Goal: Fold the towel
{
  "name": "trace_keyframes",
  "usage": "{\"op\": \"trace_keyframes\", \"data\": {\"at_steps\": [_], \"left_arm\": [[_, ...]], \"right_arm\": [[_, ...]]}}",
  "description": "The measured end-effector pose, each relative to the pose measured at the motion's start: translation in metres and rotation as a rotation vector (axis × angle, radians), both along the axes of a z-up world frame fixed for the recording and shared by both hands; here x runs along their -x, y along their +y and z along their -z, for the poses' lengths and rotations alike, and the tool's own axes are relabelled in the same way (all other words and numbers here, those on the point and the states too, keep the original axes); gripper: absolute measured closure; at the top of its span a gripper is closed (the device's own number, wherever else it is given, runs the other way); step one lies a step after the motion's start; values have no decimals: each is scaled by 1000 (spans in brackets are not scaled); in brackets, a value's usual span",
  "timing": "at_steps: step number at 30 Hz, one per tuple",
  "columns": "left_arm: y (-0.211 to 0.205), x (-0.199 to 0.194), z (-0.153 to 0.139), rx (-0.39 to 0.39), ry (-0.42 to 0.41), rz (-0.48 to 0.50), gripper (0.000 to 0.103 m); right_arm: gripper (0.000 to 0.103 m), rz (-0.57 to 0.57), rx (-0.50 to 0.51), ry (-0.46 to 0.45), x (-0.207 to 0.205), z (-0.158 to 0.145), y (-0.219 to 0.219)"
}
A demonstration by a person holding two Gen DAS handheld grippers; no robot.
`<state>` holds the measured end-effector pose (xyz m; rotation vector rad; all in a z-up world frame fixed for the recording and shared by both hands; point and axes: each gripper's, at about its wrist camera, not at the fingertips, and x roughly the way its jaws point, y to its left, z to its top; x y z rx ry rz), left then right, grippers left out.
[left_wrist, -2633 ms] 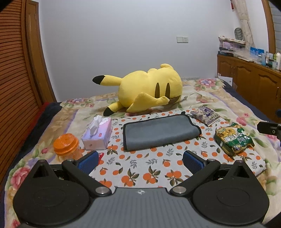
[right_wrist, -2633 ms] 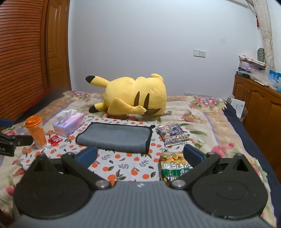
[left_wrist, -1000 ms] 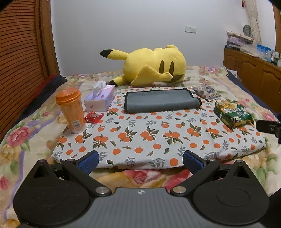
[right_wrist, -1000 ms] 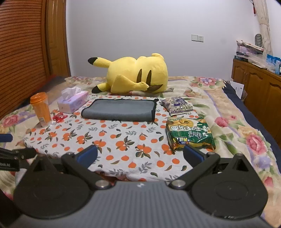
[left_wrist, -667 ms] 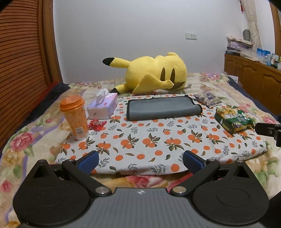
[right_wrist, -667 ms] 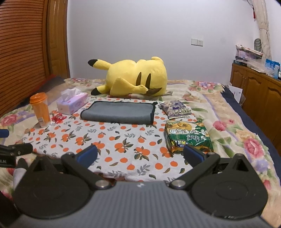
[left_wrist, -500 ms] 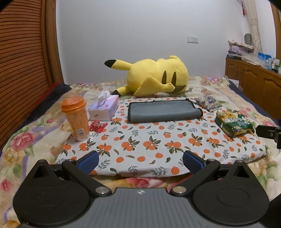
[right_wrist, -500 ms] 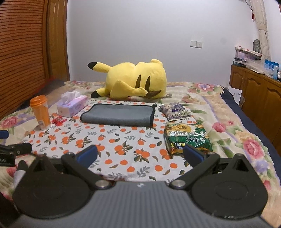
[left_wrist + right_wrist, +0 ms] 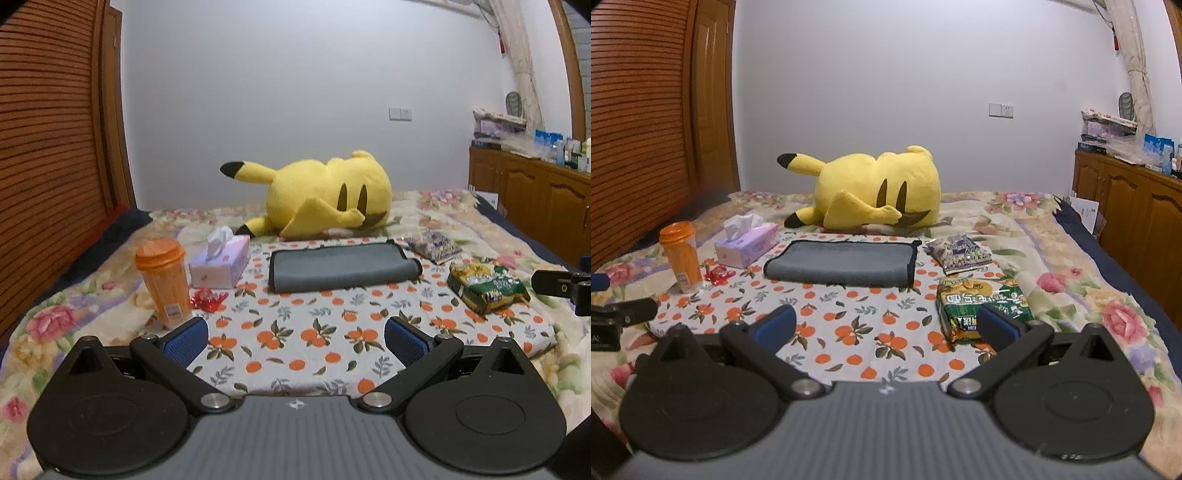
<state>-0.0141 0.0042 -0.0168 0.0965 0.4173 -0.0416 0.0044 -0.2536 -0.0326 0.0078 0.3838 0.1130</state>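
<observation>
Now, in the left wrist view, the left gripper [image 9: 295, 338] is wide open, its two blue pads far apart and holding nothing, and it hangs over the near edge of the orange-patterned cloth [image 9: 314, 332] that is spread on the bed [image 9: 59, 317]. The grey towel [image 9: 340, 267] lies folded at the far side of this cloth, well apart from the gripper, with its black border showing on the left and right ends. Behind the towel rests a yellow plush toy [image 9: 325, 197]. To the left of the towel stands a tissue box [image 9: 221, 264], and nearer an orange cup [image 9: 162, 280] with a red wrapper [image 9: 207, 298] just beside it. To the right lie a purple snack bag [image 9: 432, 246] and a green snack bag [image 9: 487, 286]. At the right edge, a part of the right gripper [image 9: 565, 290] is visible. In the right wrist view, the right gripper [image 9: 886, 328] is also wide open and empty, above the near part of the cloth [image 9: 857, 332]. The towel [image 9: 842, 264] lies ahead, a little to the left, not touched. The green snack bag [image 9: 982, 306] is close to the right pad, partly behind it, and the purple bag [image 9: 960, 253] is further back. The plush toy [image 9: 879, 192], the tissue box [image 9: 746, 242] and the cup [image 9: 681, 258] are seen too.
</observation>
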Motion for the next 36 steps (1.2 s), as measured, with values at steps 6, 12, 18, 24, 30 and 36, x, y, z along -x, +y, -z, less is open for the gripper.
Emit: {"op": "trace_keyframes", "data": {"at_steps": [6, 12, 18, 24, 30, 36], "left_arm": [[-1, 1, -1, 1, -9, 3, 0], [-1, 3, -3, 2, -26, 4, 0], [0, 6, -5, 10, -50, 5, 0], [3, 8, -7, 19, -73, 4, 0], [4, 9, -8, 22, -85, 2, 0], [3, 9, -8, 21, -84, 2, 0]], "right_arm": [[0, 2, -1, -18, 1, -1, 0], [0, 6, -3, -34, 3, -2, -1], [0, 8, -10, -56, 6, -3, -3], [0, 16, -27, -85, 10, -5, -6], [0, 28, -42, -95, 11, -6, -8], [0, 28, -42, -95, 11, -6, -9]]}}
